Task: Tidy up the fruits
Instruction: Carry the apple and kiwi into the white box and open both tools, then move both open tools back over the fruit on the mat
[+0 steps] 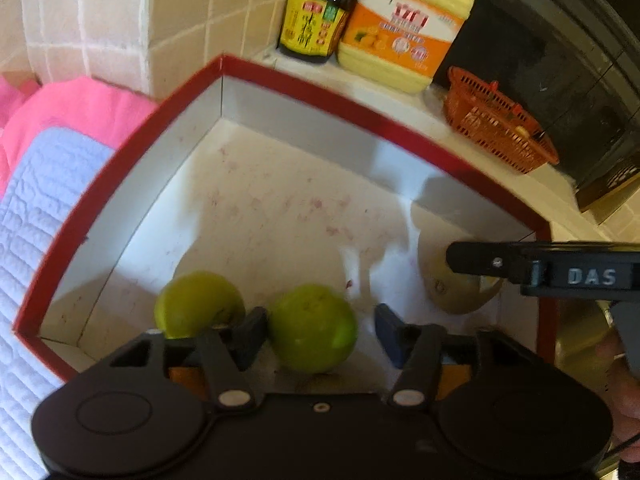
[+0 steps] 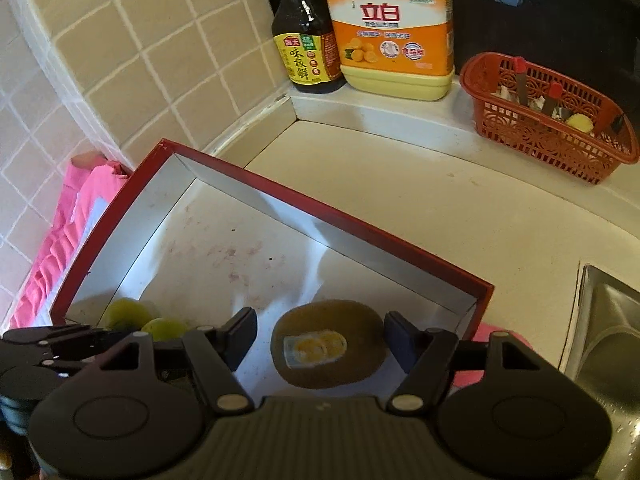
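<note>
A shallow red-rimmed box (image 1: pixel 340 106) (image 2: pixel 320 209) with a white floor lies on the counter. Two green round fruits rest in its near left part. One green fruit (image 1: pixel 198 304) lies left of my left gripper (image 1: pixel 318 332). The other green fruit (image 1: pixel 312 328) sits between that gripper's open fingers, with a gap on its right side. My right gripper (image 2: pixel 320 334) is shut on a brown kiwi (image 2: pixel 332 320) with a sticker, low in the box's right corner. In the left wrist view, the kiwi (image 1: pixel 452 294) shows under the right gripper's finger (image 1: pixel 480 258).
A dark sauce bottle (image 2: pixel 306 52) and a yellow detergent jug (image 2: pixel 394 36) stand in the tiled back corner. A red basket (image 2: pixel 548 124) sits to their right. A pink cloth (image 1: pixel 80 108) and a white quilted cloth (image 1: pixel 36 208) lie left of the box. A steel sink (image 2: pixel 608 328) is at right.
</note>
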Tool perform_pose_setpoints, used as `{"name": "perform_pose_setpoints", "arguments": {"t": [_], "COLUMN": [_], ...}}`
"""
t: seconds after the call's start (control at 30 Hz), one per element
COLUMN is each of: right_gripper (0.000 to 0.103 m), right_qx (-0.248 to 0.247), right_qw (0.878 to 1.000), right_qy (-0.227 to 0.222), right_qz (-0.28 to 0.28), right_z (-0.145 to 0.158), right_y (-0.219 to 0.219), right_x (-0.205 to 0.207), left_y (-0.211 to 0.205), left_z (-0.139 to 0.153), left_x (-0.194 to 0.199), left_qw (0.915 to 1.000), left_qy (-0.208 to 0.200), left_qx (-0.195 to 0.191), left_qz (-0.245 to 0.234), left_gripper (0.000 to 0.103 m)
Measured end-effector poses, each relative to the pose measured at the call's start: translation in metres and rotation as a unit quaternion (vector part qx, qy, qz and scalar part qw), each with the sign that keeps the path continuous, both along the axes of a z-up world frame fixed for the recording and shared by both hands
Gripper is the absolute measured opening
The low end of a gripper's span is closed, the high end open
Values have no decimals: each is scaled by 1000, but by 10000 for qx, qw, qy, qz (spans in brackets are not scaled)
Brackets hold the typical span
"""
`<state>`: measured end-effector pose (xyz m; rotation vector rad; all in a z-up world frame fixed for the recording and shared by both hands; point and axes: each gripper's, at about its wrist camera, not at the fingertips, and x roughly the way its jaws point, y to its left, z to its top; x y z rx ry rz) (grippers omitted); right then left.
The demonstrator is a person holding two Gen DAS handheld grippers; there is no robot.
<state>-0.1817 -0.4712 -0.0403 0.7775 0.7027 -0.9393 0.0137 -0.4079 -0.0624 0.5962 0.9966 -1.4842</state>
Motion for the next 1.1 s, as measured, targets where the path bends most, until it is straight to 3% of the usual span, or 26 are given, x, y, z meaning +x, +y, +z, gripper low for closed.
{"name": "perform_pose_setpoints", "arguments": {"t": [0.3, 0.6, 0.9, 1.1], "right_gripper": [72, 72, 72, 72], "right_qx": [-185, -516, -845, -1103], "right_qw": [9994, 9969, 9910, 9827], "right_qy": [-252, -365, -368, -386], "right_qz": [154, 461, 973, 1437], "right_z": [20, 50, 79, 99], "right_y": [12, 37, 81, 120], "right_x": [2, 9, 35, 64], "left_y": [25, 97, 188, 261], "left_z": [32, 75, 115, 136], "left_x": [6, 21, 53, 74], "left_qw": [9993, 9938, 9767, 9587], "left_qy": [-110, -296, -403, -663], "left_qx": [-309, -731, -1267, -1483], "left_qz": [191, 786, 1684, 2336], "left_gripper": [79, 79, 79, 79]}}
